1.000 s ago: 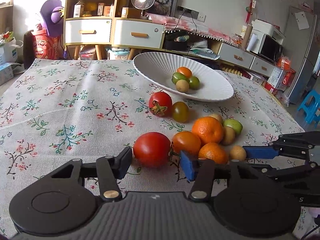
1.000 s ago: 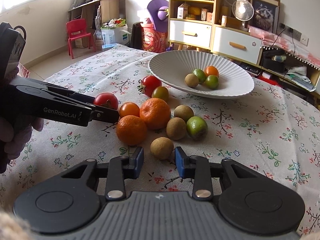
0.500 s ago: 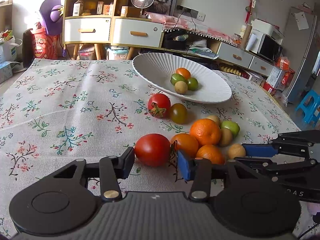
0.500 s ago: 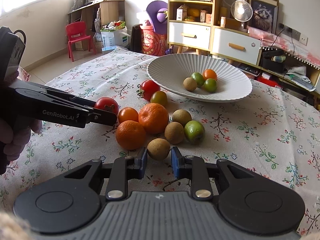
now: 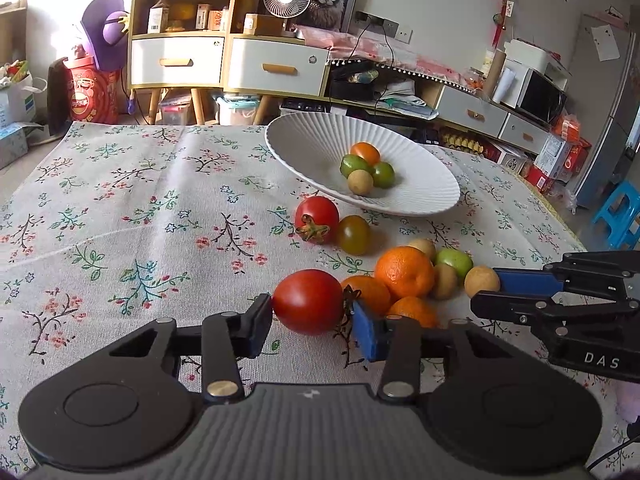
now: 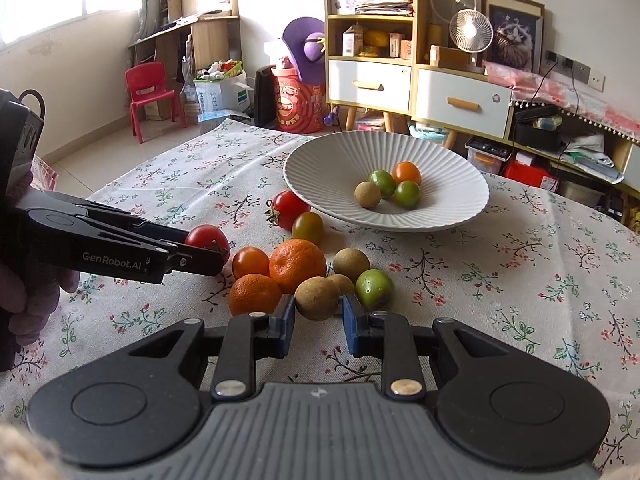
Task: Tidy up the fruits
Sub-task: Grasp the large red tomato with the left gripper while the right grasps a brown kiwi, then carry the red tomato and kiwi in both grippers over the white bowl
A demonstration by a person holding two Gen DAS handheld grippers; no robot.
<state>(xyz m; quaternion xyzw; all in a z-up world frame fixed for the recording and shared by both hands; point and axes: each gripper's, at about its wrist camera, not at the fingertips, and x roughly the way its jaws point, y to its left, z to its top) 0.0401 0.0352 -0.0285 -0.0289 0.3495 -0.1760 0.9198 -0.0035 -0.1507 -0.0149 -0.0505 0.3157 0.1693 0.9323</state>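
Observation:
My left gripper (image 5: 310,322) has its pads against both sides of a large red tomato (image 5: 308,301) on the floral tablecloth. My right gripper (image 6: 319,322) has closed on a small brown round fruit (image 6: 318,298); it also shows in the left wrist view (image 5: 482,281). Between them lies a cluster of oranges (image 6: 297,265), brown fruits and a green fruit (image 6: 374,288). A second red tomato (image 5: 317,218) and an olive-coloured tomato (image 5: 353,234) lie nearer the white ribbed bowl (image 5: 420,196), which holds several small fruits (image 5: 366,170).
The table's far edge meets shelves, drawers and a fan behind. A red child's chair (image 6: 149,94) and boxes stand on the floor to the left. A blue stool (image 5: 618,216) stands to the right of the table.
Both grippers moved forward and narrowed: the left closed in on the large red tomato, the right closed in on the brown fruit.

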